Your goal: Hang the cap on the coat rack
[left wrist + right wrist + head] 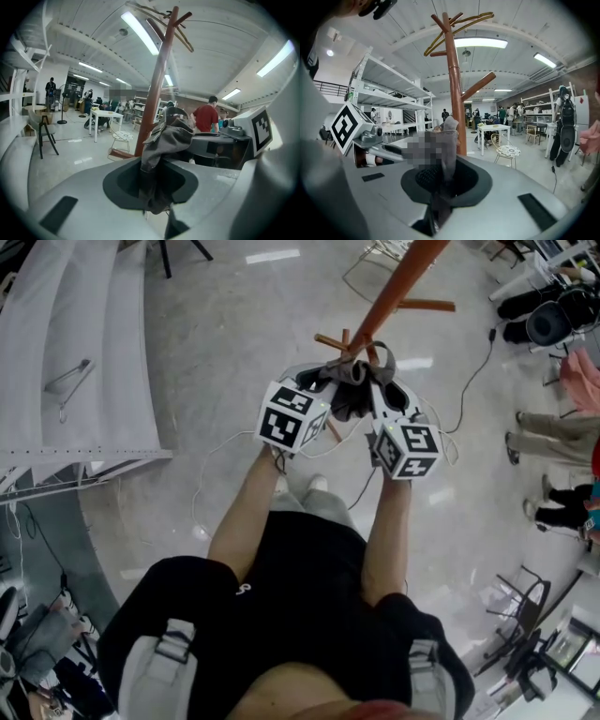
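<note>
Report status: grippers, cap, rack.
Left gripper, right gripper: jaws shut on cap. Cap close to coat rack, not hung. Hanger atop rack; lower peg bare.

Your left arm [242,521]: bare forearm, stretched forward in front of your chest.
Your right arm [386,540]: bare forearm, stretched forward, angled in toward the left one.
Your left gripper [328,385]: marker cube facing up, jaws aimed forward and upward, clamped on a fold of the cap [352,397].
Your right gripper [380,382]: just beside the left, marker cube facing up, jaws nearly together, pinching a thin edge of the same cap.
</note>
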Demonstrator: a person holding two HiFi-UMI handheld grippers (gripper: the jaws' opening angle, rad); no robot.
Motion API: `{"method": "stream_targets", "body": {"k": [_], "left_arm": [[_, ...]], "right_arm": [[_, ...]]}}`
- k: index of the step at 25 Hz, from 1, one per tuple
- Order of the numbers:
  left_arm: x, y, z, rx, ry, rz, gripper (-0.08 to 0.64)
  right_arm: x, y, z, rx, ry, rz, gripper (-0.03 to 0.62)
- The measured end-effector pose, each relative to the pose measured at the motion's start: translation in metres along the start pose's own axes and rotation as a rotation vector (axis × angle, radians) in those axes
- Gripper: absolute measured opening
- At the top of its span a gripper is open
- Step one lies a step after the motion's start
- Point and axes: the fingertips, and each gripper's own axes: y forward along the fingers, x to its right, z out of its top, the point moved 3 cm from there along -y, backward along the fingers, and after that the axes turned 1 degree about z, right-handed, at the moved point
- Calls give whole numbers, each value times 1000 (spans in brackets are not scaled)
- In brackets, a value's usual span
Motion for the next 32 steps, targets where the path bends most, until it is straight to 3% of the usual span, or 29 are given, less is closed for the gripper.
{"method": "stream_targets", "body": {"k": [6, 13, 16, 19, 21, 26, 30, 32], "left_arm": [[-20, 19, -18, -85, -24, 46, 63], [-35, 42, -39, -170, 4, 68, 63], [-43, 48, -46, -186, -7, 119, 69], [-53, 56, -48, -211, -17, 207, 112], [-52, 55, -48, -208, -7, 208, 114], [-61, 32, -39, -118, -4, 241, 117], [-67, 12, -30, -105, 16, 258, 117], [-68, 6, -24, -140, 54, 250, 118]], "right_arm": [[5, 24, -28, -75, 21, 14, 25], [17, 52, -59, -150, 68, -17, 28], [19, 61, -66, -163, 74, -39, 38], [18, 64, -54, -170, 34, -59, 112], [19, 60, -50, -171, 34, -39, 142], [23, 37, -40, -125, 51, 61, 164], [43, 14, -17, -15, 15, 22, 127], [48, 5, -2, 56, 26, 6, 109]]}}
